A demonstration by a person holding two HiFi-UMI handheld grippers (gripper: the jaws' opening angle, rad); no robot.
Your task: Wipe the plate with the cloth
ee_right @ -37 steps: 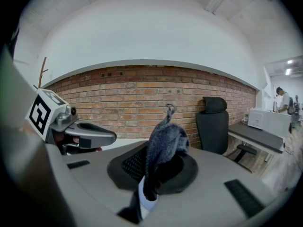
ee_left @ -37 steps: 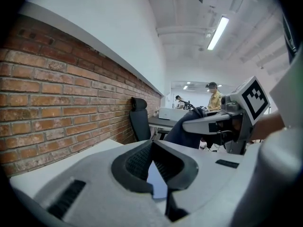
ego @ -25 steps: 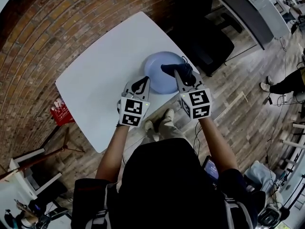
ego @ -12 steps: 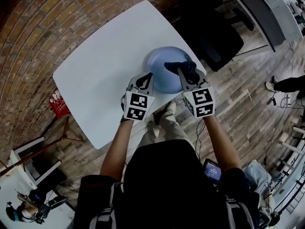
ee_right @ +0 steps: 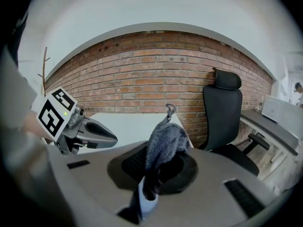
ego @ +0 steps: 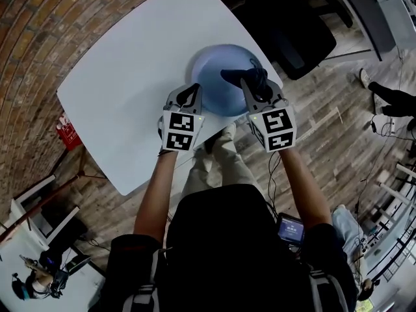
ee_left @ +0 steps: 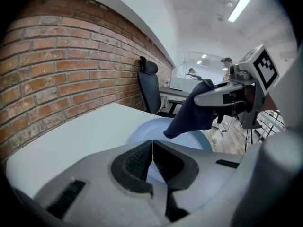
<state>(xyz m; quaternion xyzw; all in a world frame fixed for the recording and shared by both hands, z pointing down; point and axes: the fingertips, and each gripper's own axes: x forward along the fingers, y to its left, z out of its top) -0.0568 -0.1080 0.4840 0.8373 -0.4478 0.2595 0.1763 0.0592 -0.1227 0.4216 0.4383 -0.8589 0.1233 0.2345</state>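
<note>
head: overhead, steeply down | gripper views: close, low, level | shared: plate [ego: 211, 86]

An office: brick wall [ee_right: 142, 74], swivel chair [ee_right: 222, 119], desk [ee_right: 271, 126], ceiling strip light [ee_left: 240, 4].

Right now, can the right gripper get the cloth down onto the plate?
Probably yes: the right gripper holds the cloth right over the plate, and the left gripper sits shut by its near rim, aside.
</note>
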